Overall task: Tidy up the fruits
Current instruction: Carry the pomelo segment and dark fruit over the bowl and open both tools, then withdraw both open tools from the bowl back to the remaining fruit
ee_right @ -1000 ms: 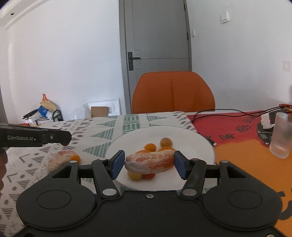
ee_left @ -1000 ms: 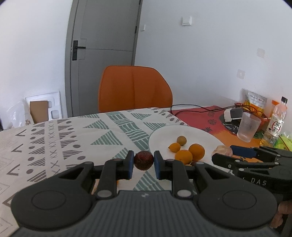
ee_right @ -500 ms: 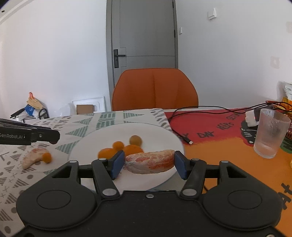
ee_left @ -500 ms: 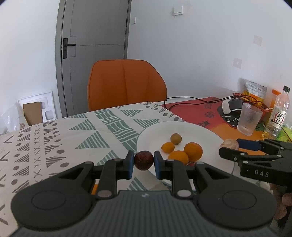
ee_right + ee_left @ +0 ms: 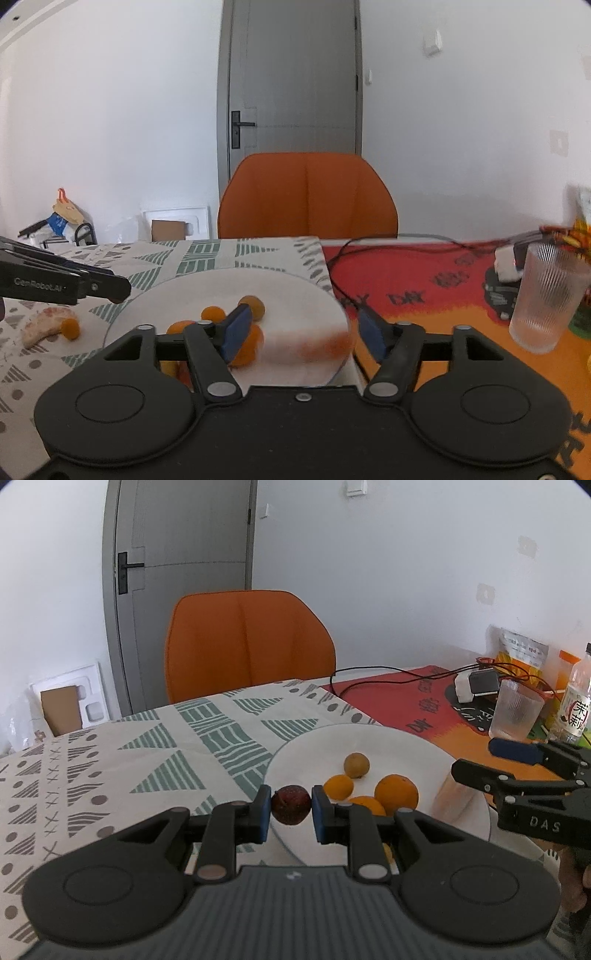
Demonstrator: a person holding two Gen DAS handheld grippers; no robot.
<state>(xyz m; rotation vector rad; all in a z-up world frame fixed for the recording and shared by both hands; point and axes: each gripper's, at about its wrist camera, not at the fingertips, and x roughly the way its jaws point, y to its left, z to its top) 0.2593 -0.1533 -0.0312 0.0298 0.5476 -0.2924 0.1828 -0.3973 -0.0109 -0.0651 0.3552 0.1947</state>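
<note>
- The right tongs [image 5: 301, 334] have just been opening; their blue pads now stand wide, and the peeled citrus segment they clamped a moment ago is no longer gripped. Only a blurred pale-orange smear [image 5: 321, 341] shows between the pads, over the near right part of the white plate [image 5: 295, 288], so the segment seems to be dropping or just landed there; I cannot tell which.
- The left tongs [image 5: 287, 808] are nearly closed on a small dark red fruit [image 5: 291, 804], holding it at the plate's near left edge, closer in than a second ago.
- My reading: one delivery is finished and the red fruit looks next to go on the plate.
- On the plate lie several small orange fruits [image 5: 396, 792] and a brownish round one [image 5: 356, 765], bunched together.
- Left of the plate, on the counter [image 5: 147, 760] with its patterned cloth, another peeled segment [image 5: 46, 325] rests touching a small orange fruit [image 5: 70, 328]; both are not yet gathered.
- Farther right, on a red and orange mat, stand a ribbed glass [image 5: 517, 716] and a bottle [image 5: 576, 701], with a black cable trailing.
- Beyond the counter are an orange chair [image 5: 247, 642], a grey door [image 5: 177, 554] and white walls.
</note>
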